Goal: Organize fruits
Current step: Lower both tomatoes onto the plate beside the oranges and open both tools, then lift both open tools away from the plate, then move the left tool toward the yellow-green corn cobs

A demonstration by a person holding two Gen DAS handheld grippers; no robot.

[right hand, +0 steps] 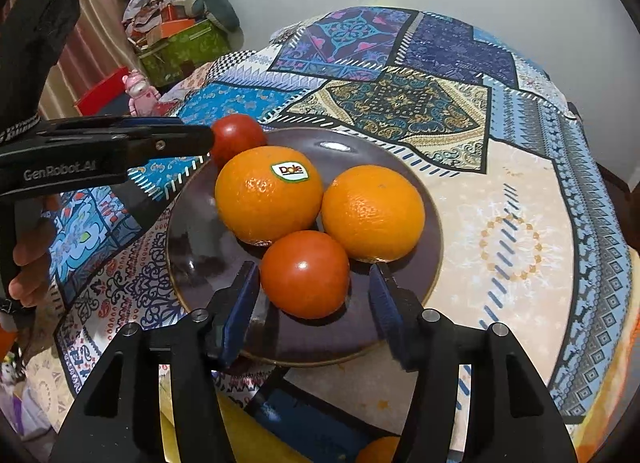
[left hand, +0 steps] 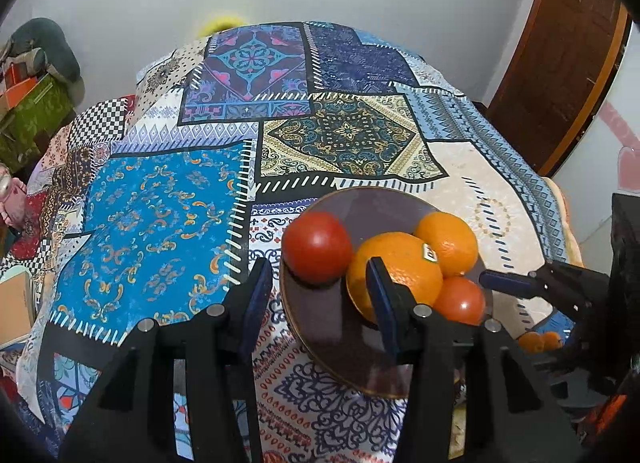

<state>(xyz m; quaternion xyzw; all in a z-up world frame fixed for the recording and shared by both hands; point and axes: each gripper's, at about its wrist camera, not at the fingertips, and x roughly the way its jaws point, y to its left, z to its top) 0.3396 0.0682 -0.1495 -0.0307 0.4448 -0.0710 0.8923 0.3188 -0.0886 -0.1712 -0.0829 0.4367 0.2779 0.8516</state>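
The dark plate holds two oranges and two tomatoes.

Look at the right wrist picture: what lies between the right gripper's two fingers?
A red tomato sits on the dark plate between the right gripper fingers. A small gap shows on each side, so neither finger touches it.
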